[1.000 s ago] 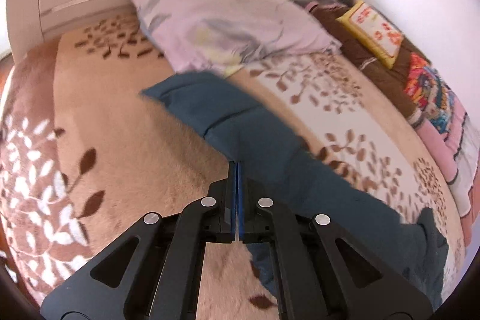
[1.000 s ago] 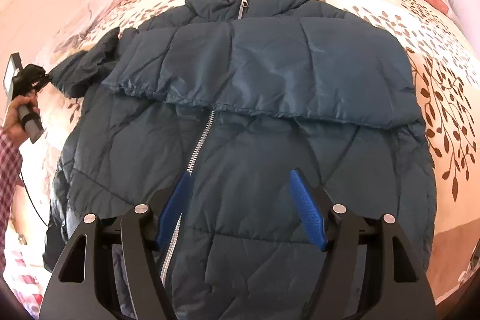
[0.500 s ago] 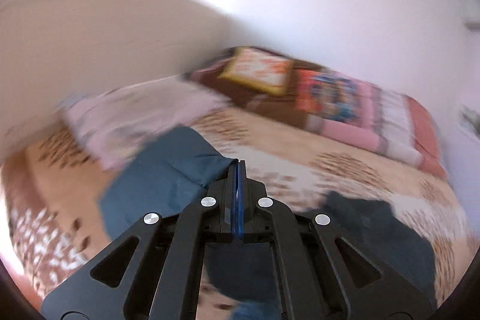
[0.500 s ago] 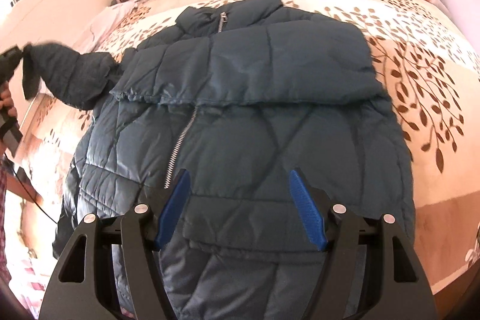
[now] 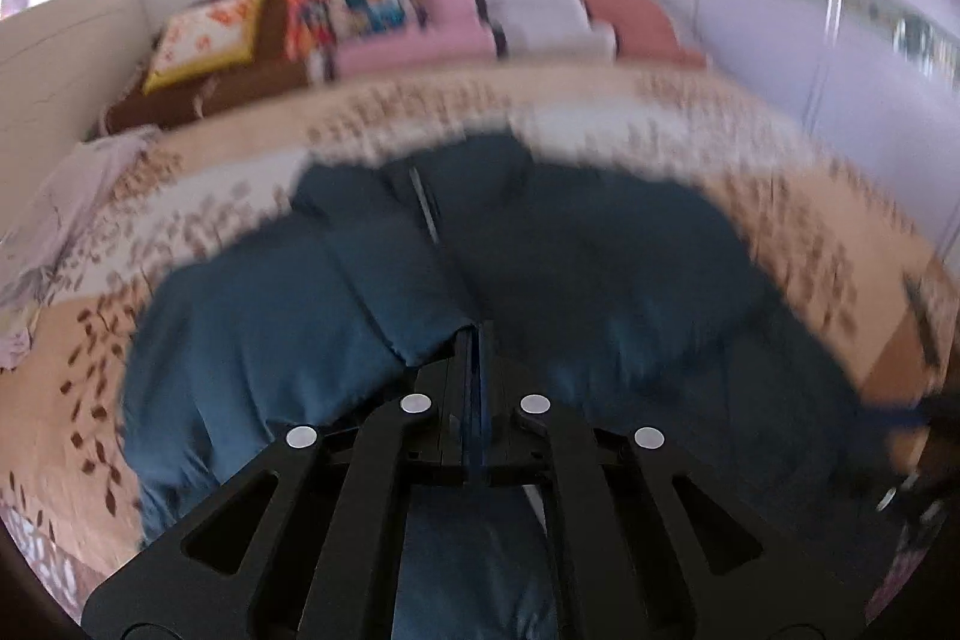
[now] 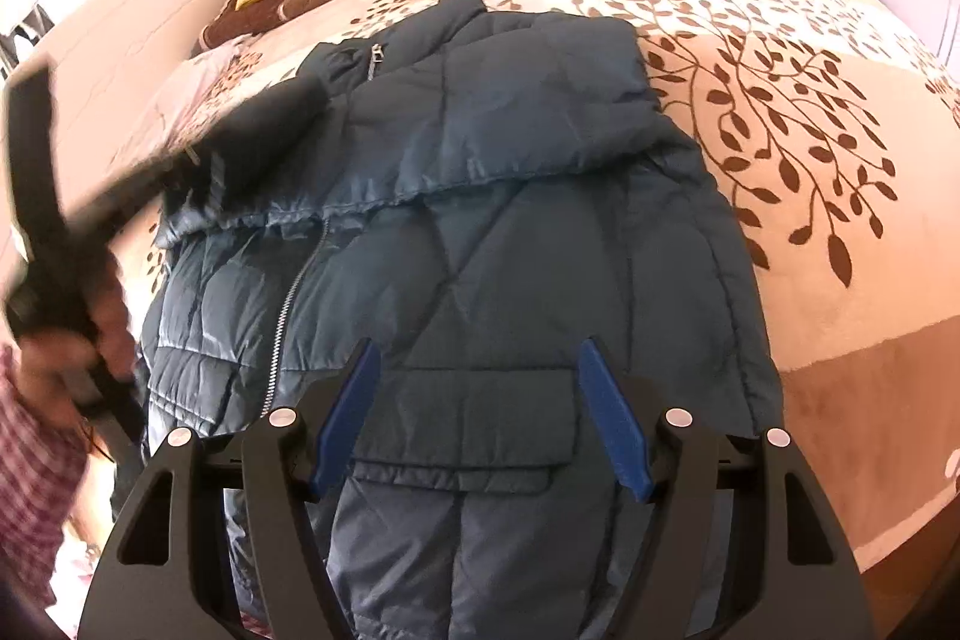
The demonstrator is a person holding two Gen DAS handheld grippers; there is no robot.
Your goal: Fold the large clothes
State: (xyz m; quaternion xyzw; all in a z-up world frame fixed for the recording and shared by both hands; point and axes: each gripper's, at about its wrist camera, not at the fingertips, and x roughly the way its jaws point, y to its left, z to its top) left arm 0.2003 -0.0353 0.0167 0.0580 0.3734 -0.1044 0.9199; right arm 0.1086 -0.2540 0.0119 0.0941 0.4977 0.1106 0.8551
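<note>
- Since a second ago, when my left gripper (image 5: 477, 358) looked along the sleeve (image 5: 372, 304) stretched out over the bed (image 6: 780, 112), I have swung it up and across, so its camera now faces the jacket (image 6: 510, 244) body.
- Its fingers are pressed together on the sleeve's cuff end, and the sleeve hangs over the jacket's front near the zipper (image 6: 288, 304).
- The right gripper (image 6: 480, 412) hovers above the hem, fingers wide apart and holding nothing.
- The jacket lies flat on the bed, its other sleeve already folded across the chest.
- I judge the second sleeve fold nearly done; laying it down and letting go comes next.
</note>
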